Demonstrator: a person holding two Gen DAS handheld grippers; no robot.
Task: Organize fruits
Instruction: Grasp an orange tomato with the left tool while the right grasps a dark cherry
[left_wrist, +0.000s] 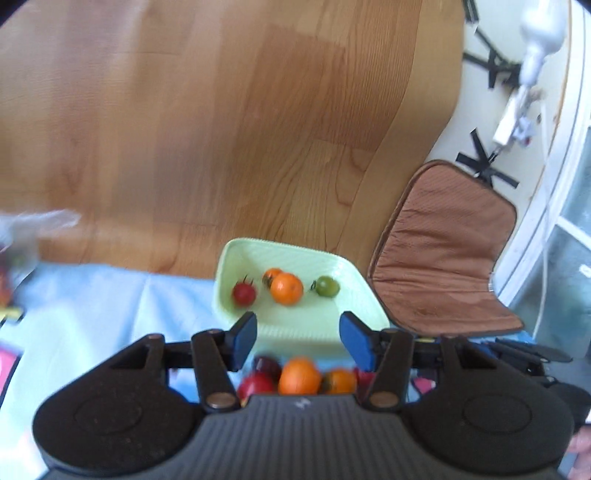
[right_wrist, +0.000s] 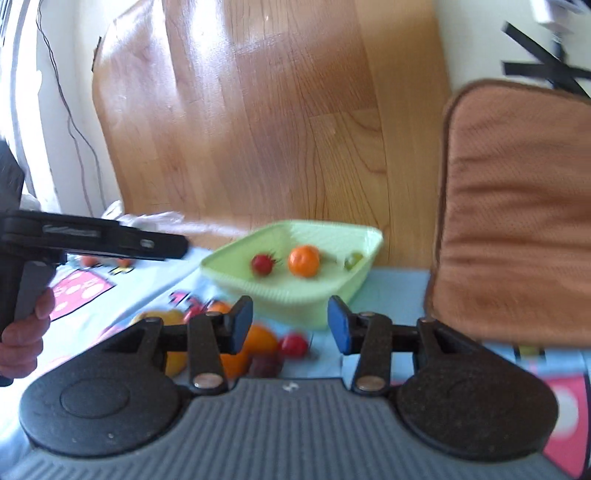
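Observation:
A pale green tray (left_wrist: 295, 328) sits on the light blue cloth and holds a red tomato (left_wrist: 243, 292), an orange fruit (left_wrist: 286, 288) with a smaller orange one behind it, and a green tomato (left_wrist: 327, 286). My left gripper (left_wrist: 298, 338) is open and empty above the tray's near rim. Loose fruit lies just under it: an orange (left_wrist: 299, 376), a red tomato (left_wrist: 255, 384) and a dark one. In the right wrist view the tray (right_wrist: 295, 295) shows with the same fruit. My right gripper (right_wrist: 290, 326) is open and empty over loose fruit, with a red tomato (right_wrist: 293, 345) and an orange (right_wrist: 258, 341).
A brown chair cushion (left_wrist: 447, 251) stands right of the tray, close to my right gripper (right_wrist: 517, 206). Wooden floor (left_wrist: 221, 129) lies beyond the table edge. The left gripper's body (right_wrist: 92, 236) and the hand holding it show at the left of the right wrist view. Pink print marks the cloth (right_wrist: 81, 291).

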